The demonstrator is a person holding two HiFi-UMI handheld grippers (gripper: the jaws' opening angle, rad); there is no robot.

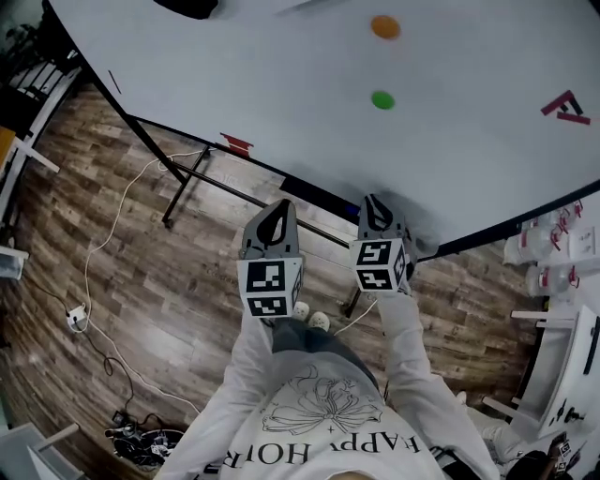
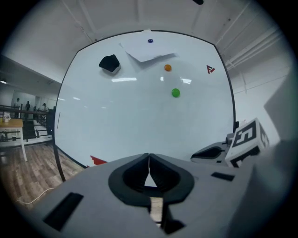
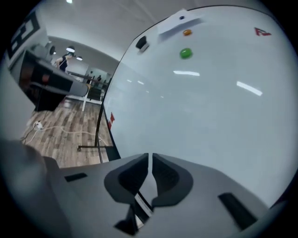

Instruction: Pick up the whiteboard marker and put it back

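Observation:
A large whiteboard (image 1: 281, 75) fills the top of the head view. A dark bar (image 1: 317, 195) lies along its lower edge between the two grippers; I cannot tell whether it is the marker or the tray. My left gripper (image 1: 278, 208) is held in front of that edge, and its fingertips (image 2: 149, 157) touch with nothing in them. My right gripper (image 1: 374, 202) hangs beside it, with only a thin slit between its jaws (image 3: 150, 158) and nothing between the tips. A dark strip with a white band (image 3: 139, 204) shows through the gap lower down.
On the board are an orange magnet (image 1: 385, 26), a green magnet (image 1: 382, 99), a red logo (image 1: 567, 108), a black eraser (image 2: 110, 63) and a pinned sheet (image 2: 146, 50). A white cable (image 1: 103, 234) runs over the wooden floor. White shelves (image 1: 553, 262) stand at the right.

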